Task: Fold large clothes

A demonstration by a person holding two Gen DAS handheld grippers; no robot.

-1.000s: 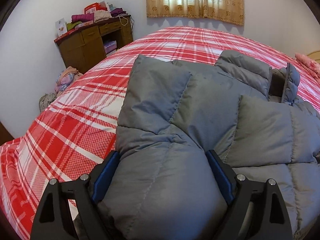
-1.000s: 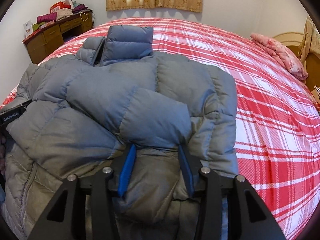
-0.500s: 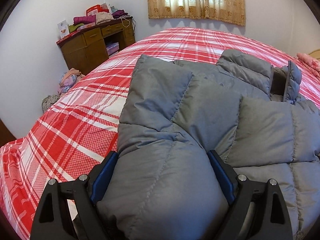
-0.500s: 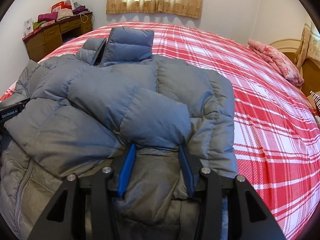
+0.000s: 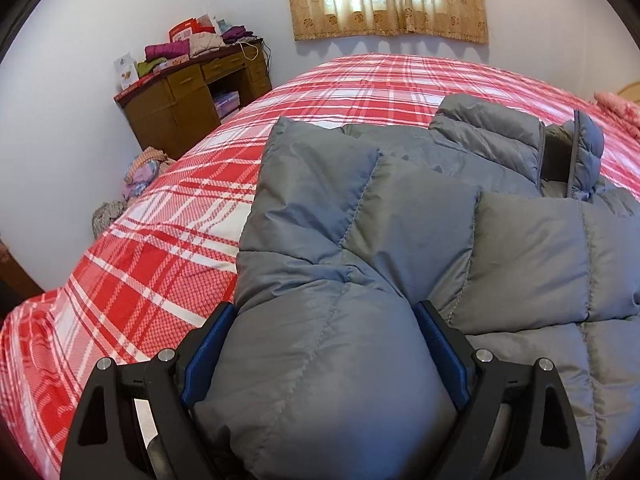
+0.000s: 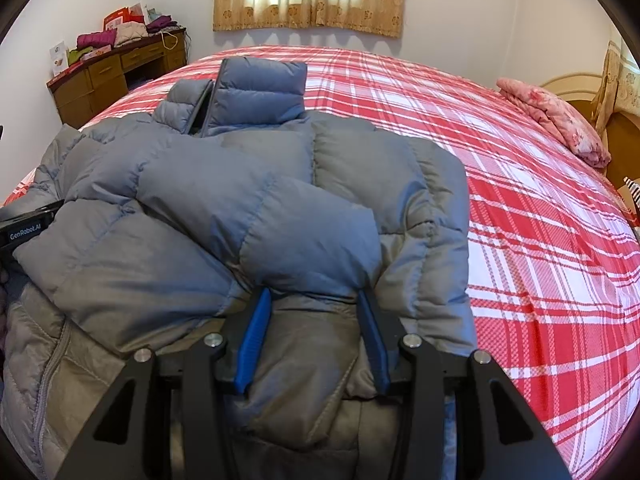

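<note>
A red plaid bed (image 5: 168, 264) fills the room under a curtained window, and the grey puffer jacket (image 6: 280, 208) lies near its nearest edge, long axis running from that edge toward the far edge, collar farthest. Over the last second almost nothing has shifted. The left gripper (image 5: 324, 344), spread wide, clamps a thick fold and the right gripper (image 6: 312, 332) pinches the hem, likely poised to fold it toward the collar.
</note>
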